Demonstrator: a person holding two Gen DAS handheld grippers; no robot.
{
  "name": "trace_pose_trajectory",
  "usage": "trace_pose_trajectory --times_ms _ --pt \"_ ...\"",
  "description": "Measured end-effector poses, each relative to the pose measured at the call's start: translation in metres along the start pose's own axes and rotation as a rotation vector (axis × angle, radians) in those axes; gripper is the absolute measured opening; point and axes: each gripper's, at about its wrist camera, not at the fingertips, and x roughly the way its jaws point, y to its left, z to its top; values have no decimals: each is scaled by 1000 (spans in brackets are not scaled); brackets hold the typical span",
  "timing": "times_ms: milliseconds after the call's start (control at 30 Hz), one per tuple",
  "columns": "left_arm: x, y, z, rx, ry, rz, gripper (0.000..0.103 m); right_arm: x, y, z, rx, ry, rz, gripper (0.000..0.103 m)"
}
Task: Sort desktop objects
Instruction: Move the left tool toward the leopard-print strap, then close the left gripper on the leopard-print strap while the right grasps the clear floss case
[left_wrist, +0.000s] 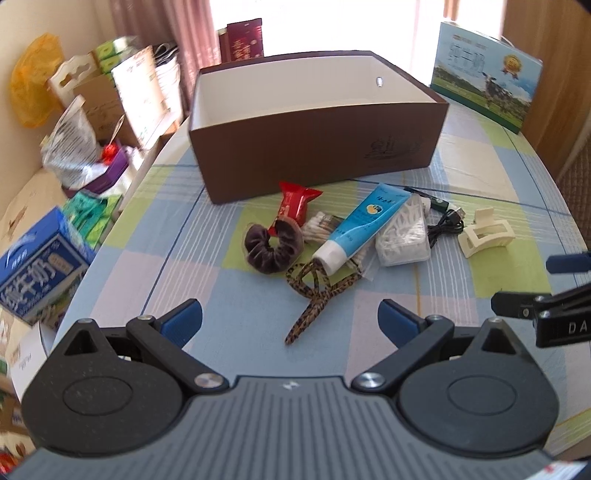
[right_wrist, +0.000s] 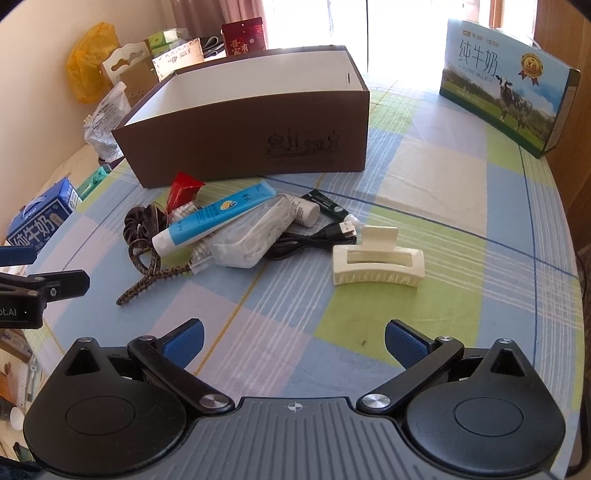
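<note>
Left gripper (left_wrist: 290, 319) and right gripper (right_wrist: 293, 338) both hovering with jaws spread wide, holding nothing. Brown box (left_wrist: 314, 147) sitting on bench (left_wrist: 184, 258). Blue tube (left_wrist: 360, 229), scrunchie (left_wrist: 273, 245), cream hair claw (right_wrist: 376, 258) lying just before box.

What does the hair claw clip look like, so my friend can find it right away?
Start at the big brown box on the checked tablecloth. In front of it lies a jumble of small things, and the hair claw clip sits alone at that jumble's right end, beside the black USB cable. It is the only cream-white piece, chunky plastic with a row of teeth.
</note>
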Motion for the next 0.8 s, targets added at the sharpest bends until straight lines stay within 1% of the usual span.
trace_pose_trajectory --times_ms 100,267,333,467,567,600,700,800 --pt "8 -1 1 45 -4 -5 100 3 0 2 1 -6 5 101" --pt "25 0 -2 91 5 -43 98 11 -2 4 1 2 6 101" --pt "31 -1 -4 124 -1 -53 94 14 -3 4 2 9 2 101" --pt "46 -6 -8 221 -3 -69 84 22 -7 5 12 26 -9 101" --pt "56 -9 -10 278 -12 -81 81 27 -11 7 26 35 -19 101" --pt "60 -10 -10 293 -16 -89 78 28 -13 8 31 38 -22 101" --pt "71 -13 -9 340 -21 -109 73 31 -16 10 45 45 -30 101" --pt "81 -18 -8 400 -31 -105 69 34 -19 12 60 55 -39 101"
